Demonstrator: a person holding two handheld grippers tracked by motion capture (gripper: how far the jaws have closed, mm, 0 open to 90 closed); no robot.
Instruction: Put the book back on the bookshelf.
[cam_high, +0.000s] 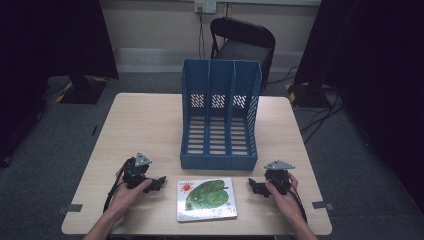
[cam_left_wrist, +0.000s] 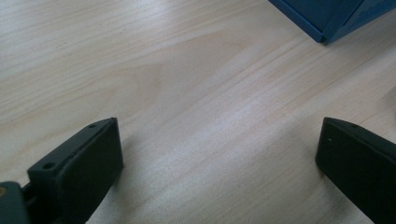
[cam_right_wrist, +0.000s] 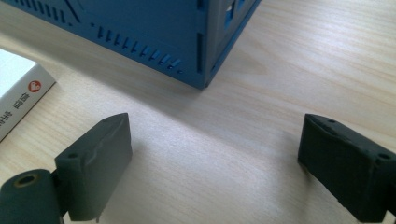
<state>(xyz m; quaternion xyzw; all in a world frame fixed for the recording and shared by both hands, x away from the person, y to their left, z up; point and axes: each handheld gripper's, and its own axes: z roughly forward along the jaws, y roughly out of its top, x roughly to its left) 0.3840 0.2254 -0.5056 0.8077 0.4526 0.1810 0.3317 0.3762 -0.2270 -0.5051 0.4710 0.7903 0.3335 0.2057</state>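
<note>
A white picture book (cam_high: 206, 199) with a green leaf and a red sun on its cover lies flat near the table's front edge. Behind it stands a blue three-slot file rack (cam_high: 220, 116), its slots empty. My left gripper (cam_high: 159, 183) rests on the table left of the book, jaws open with bare wood between them (cam_left_wrist: 219, 154). My right gripper (cam_high: 253, 186) rests right of the book, also open over bare wood (cam_right_wrist: 215, 149). In the right gripper view the rack's corner (cam_right_wrist: 201, 51) is ahead and the book's edge (cam_right_wrist: 18, 100) is at far left.
The light wooden table (cam_high: 145, 130) has free room on both sides of the rack. A black chair (cam_high: 242, 42) stands beyond the far edge. Dark curtains and floor cables flank the table. The rack's corner (cam_left_wrist: 327, 18) shows in the left gripper view.
</note>
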